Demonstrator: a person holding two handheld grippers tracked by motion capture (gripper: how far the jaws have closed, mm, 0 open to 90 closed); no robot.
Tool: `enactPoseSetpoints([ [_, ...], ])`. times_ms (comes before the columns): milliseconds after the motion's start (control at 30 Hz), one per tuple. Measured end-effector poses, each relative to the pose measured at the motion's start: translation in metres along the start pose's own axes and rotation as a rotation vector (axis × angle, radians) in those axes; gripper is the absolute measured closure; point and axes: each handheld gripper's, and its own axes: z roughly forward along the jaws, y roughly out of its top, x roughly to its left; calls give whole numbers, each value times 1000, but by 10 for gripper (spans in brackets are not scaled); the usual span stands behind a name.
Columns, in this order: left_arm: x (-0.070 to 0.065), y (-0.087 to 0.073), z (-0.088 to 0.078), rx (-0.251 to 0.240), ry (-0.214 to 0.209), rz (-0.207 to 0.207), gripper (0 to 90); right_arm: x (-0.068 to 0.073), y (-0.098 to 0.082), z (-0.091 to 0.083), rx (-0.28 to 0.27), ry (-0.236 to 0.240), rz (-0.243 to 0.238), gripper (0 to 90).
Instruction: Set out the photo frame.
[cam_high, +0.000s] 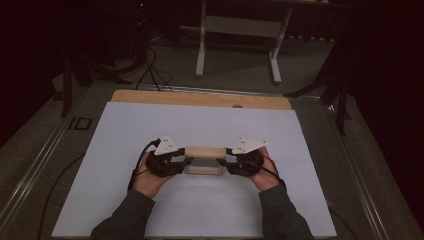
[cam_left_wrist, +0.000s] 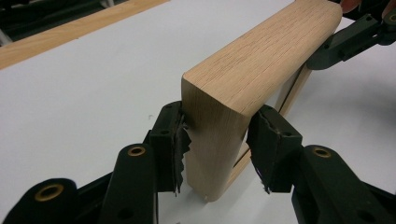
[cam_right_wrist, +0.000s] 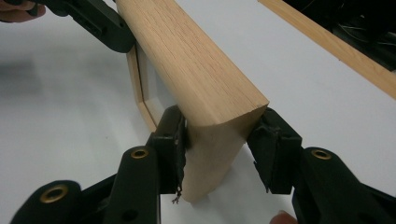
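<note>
The wooden frame (cam_high: 203, 160) stands on the white table (cam_high: 125, 150). The left gripper (cam_left_wrist: 217, 149) and right gripper (cam_right_wrist: 219, 147) each clamp one end. Uneven pull may twist the frame loose or tip it.

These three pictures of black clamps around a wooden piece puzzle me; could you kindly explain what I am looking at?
A person at a table holds a hand-operated black two-jaw gripper in each hand: the left gripper and the right gripper. The high view looks down from above; each of the other two pictures comes from a camera riding on one gripper. On the white sheet covering the table stands a pale wooden frame with a rounded top. Each gripper has its jaws on either side of one end of the frame, pads against the wood, as both gripper views show up close.
</note>
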Motion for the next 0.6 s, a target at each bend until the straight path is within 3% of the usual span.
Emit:
enactPoseSetpoints([
  [600,21,5,1,-8,27,-34,566,-10,21,17,12,-22,15,554],
])
